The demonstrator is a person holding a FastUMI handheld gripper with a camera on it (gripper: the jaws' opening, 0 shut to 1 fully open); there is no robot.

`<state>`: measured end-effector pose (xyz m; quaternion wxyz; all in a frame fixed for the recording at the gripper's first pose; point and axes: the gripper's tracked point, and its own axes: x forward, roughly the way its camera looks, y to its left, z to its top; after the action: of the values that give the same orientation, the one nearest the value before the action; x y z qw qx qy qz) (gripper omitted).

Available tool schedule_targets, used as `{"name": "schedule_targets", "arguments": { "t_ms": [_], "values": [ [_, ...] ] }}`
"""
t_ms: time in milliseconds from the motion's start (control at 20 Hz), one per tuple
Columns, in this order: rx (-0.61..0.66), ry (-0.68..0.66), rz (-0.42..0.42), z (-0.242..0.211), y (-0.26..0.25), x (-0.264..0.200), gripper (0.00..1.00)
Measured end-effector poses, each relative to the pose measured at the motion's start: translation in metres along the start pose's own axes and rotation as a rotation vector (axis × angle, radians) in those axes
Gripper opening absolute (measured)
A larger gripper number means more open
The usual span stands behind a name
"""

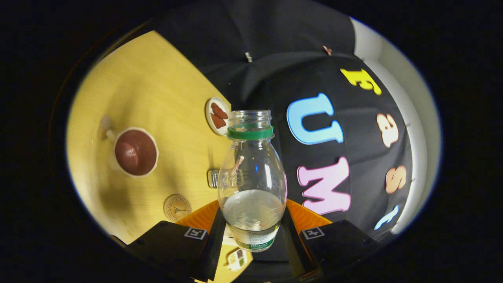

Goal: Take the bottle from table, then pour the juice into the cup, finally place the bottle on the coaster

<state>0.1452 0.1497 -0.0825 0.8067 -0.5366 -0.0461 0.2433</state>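
the gripper (253, 236) has both fingers pressed on the lower body of the bottle (252, 181), one on each side, so the bottle is clamped and lifted off the table (157, 78). its cap is off, the neck open above a green ring, and some clear liquid sits low in it. the whole scene is tilted, so i judge the bottle is being carried or about to tip.

the cup (135, 152) stands on the table well to one side of the bottle, mouth up, with a dark inside; whether it already holds juice i cannot tell, the fisheye bends it too much. the coaster (177, 207) lies flat near the fingers, between cup and gripper. a small plate (217, 116) with reddish pieces sits at the table's far edge, just beside the bottle neck, and a small ribbed object (212, 178) lies close behind the bottle.

risks: the open neck may spill short of the cup if tipped early. the grip is low on a smooth round body, so the bottle may swivel between the fingers while pouring. the plate lies close to the table edge and a swing of the neck could knock it.

room: bare table lies around the cup and beyond it; the far edge runs just behind the bottle.
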Motion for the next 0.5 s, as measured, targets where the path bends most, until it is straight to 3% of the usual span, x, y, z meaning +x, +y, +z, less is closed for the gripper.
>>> {"name": "schedule_targets", "arguments": {
  "t_ms": [200, 500],
  "values": [
    [0.296, 0.016, 0.023, -0.010, -0.005, -0.004, 0.72],
    [0.633, 0.010, 0.093, -0.025, 0.000, 0.001, 0.72]
  ]
}}
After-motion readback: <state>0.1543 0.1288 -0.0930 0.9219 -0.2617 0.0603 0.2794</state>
